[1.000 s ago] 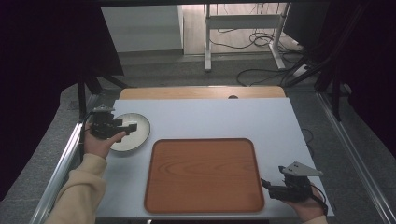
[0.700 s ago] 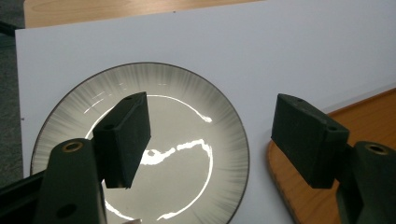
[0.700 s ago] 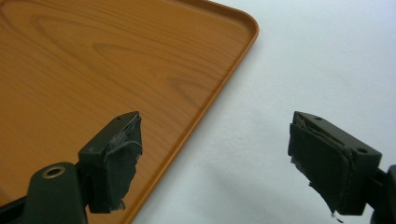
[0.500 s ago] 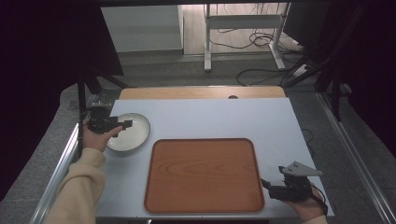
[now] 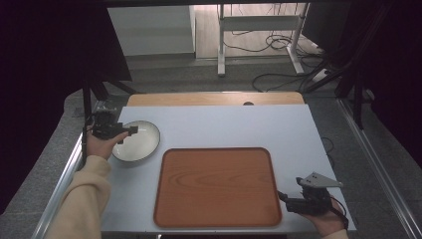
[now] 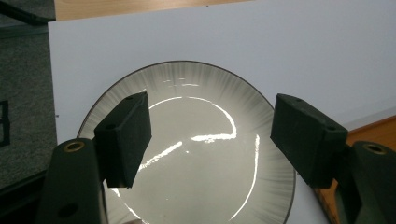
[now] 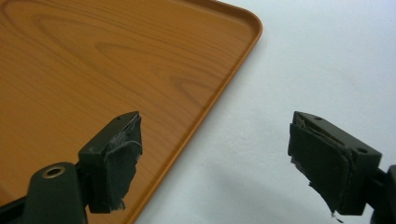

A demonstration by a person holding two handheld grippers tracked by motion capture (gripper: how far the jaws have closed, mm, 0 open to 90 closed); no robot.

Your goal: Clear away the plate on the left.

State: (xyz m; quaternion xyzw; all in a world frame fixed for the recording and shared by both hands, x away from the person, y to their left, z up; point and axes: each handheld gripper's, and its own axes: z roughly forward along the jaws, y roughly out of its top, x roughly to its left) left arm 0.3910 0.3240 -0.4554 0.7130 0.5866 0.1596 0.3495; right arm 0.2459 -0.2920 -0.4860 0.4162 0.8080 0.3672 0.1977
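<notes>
Tray (image 5: 217, 186) sits mid-tabletop (image 5: 224, 124) with bare white room beyond it, plate (image 5: 137, 142) just off tray's far-left corner near tabletop's left edge, left gripper (image 5: 130, 130) jaws spread over plate, right gripper (image 5: 282, 198) jaws spread at tray's near-right edge.

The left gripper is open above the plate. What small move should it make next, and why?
Probably lower the left gripper a little toward the near rim of the plate so the open jaws can straddle the edge. In the left gripper view the jaws stand wide apart over the plate's middle, gripping nothing, and the empty wooden tray lies beside it, a likely place for it.
</notes>
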